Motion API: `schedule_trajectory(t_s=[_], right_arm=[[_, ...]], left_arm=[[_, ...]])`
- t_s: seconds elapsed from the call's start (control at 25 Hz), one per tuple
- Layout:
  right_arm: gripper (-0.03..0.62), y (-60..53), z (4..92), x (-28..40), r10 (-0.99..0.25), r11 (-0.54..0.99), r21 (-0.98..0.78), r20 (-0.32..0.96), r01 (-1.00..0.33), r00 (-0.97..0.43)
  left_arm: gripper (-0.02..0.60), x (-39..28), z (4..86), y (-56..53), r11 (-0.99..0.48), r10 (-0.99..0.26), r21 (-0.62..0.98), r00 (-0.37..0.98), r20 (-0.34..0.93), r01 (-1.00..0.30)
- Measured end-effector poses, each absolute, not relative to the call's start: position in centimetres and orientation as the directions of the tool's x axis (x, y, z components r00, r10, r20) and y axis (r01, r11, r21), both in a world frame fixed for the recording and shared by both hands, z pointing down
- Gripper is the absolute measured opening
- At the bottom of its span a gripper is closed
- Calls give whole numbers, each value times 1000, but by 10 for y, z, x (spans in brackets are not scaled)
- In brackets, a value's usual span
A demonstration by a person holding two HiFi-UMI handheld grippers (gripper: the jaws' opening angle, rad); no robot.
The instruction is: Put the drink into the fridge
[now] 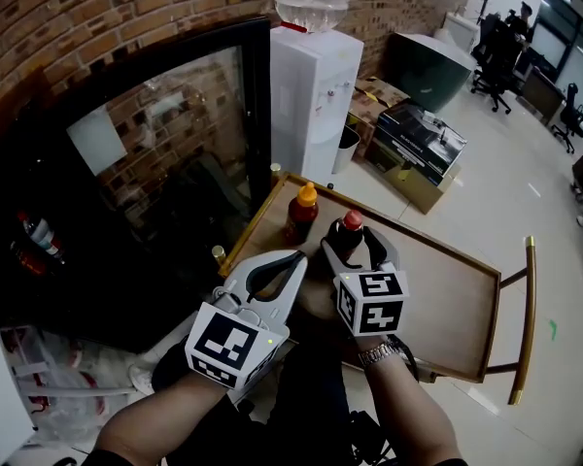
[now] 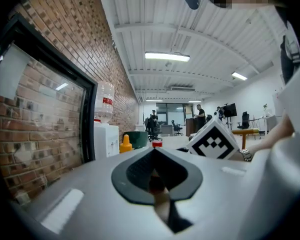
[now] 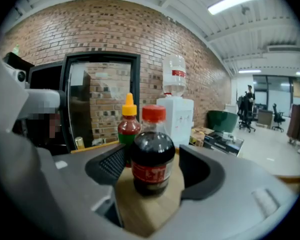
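Note:
A dark cola bottle (image 1: 351, 229) (image 3: 151, 164) with a red cap stands on the wooden table (image 1: 447, 299). My right gripper (image 1: 353, 243) (image 3: 153, 153) is open, with one jaw on each side of the bottle and a small gap at either pad. Just behind the cola stands a red sauce bottle (image 1: 302, 212) (image 3: 128, 125) with an orange cap. My left gripper (image 1: 297, 258) (image 2: 154, 150) is shut with nothing in it, and sits left of the cola at the table's near left edge. The black fridge (image 1: 155, 163) (image 3: 97, 99), its glass door closed, is to the left.
A white water dispenser (image 1: 311, 95) stands beyond the fridge against the brick wall. A cardboard box (image 1: 418, 149) and a green bin (image 1: 428, 66) sit on the floor behind the table. A gold rail (image 1: 530, 309) rises at the table's right end.

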State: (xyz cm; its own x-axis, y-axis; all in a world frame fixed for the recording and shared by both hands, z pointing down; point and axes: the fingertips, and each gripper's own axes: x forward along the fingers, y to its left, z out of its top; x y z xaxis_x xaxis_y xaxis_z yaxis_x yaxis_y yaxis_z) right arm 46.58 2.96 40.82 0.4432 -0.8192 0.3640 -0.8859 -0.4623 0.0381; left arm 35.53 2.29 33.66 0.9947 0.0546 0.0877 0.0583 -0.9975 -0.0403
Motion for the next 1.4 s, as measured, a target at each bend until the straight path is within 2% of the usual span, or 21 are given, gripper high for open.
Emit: schedule_trajectory(t_s=[0.52, 0.84, 1.12, 1.4], right_arm=[[305, 22, 421, 472, -816, -463, 20, 382, -886, 435], [304, 25, 391, 455, -846, -447, 11, 320, -895, 427], [304, 16, 347, 397, -908, -351, 9, 240, -936, 343], [304, -19, 315, 309, -968, -174, 20, 180, -985, 174]], left_arm=[[5, 354, 345, 11, -999, 28, -40, 994, 107, 32], [5, 334, 334, 7, -999, -10, -50, 995, 99, -5], [5, 292, 315, -2, -994, -84, -79, 995, 62, -79], [5, 224, 303, -29, -971, -214, -114, 976, 31, -209]])
